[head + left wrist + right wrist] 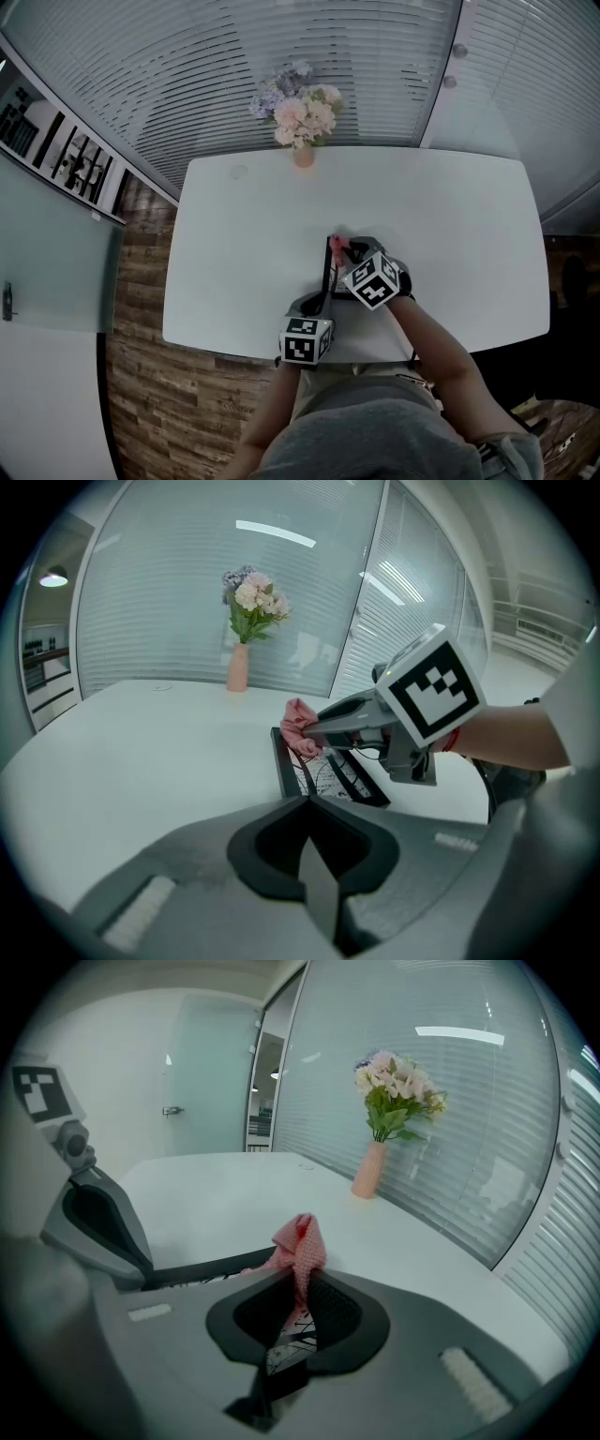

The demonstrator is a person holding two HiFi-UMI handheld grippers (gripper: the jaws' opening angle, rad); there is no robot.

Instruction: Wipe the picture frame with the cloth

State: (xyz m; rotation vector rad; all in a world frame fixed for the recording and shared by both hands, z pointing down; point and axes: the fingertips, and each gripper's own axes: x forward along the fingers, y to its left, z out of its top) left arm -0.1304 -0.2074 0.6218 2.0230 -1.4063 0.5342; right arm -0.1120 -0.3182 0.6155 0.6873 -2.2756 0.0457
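Note:
A black picture frame [329,272] with a line drawing stands tilted on edge on the white table [234,244]. My left gripper [315,306] is shut on its near edge; in the left gripper view the frame [330,776] runs away from the closed jaws [307,801]. My right gripper [348,253] is shut on a pink cloth [338,245]. The cloth [300,1239] bunches out of the jaws [298,1281] and rests against the frame's top far corner [298,726]. In the right gripper view the left gripper [141,1271] grips the frame's dark edge [202,1268].
A pink vase of flowers [302,150] stands at the table's far edge, well beyond the frame. Glass walls with blinds rise behind the table. The table's front edge lies close to the person's body, and wooden floor shows at the left.

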